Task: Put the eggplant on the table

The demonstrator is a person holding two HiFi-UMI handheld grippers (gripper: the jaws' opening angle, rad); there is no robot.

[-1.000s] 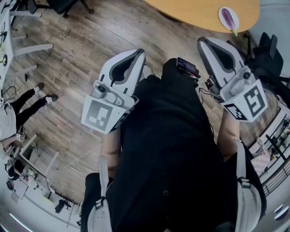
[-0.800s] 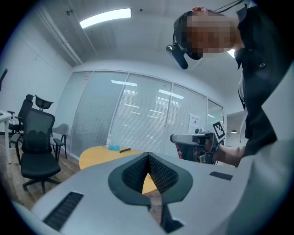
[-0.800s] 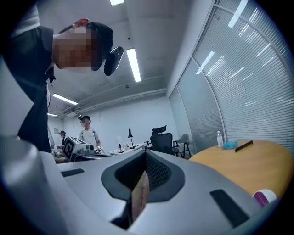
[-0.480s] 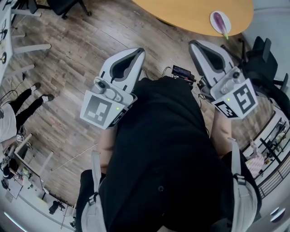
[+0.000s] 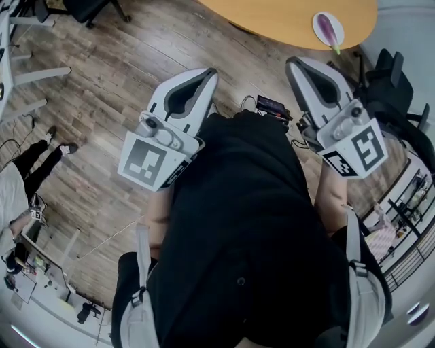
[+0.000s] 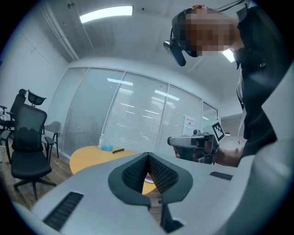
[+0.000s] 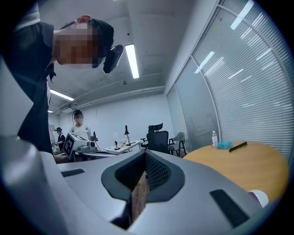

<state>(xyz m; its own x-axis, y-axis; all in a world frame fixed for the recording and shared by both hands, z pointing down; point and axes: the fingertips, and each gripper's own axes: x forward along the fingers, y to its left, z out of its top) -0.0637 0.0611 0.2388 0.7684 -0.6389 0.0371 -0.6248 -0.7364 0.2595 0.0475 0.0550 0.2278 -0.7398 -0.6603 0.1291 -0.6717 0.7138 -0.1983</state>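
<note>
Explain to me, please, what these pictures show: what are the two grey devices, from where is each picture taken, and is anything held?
A person in black holds a two-jaw tool in each hand: the left gripper and the right gripper. The head view comes from a camera on the person's head, looking down. The two gripper views come from a camera on each gripper, looking along its jaws. Both pairs of jaws are closed, with nothing between them. Ahead stands a round wooden table; on it is a white plate with a purple eggplant.
</note>
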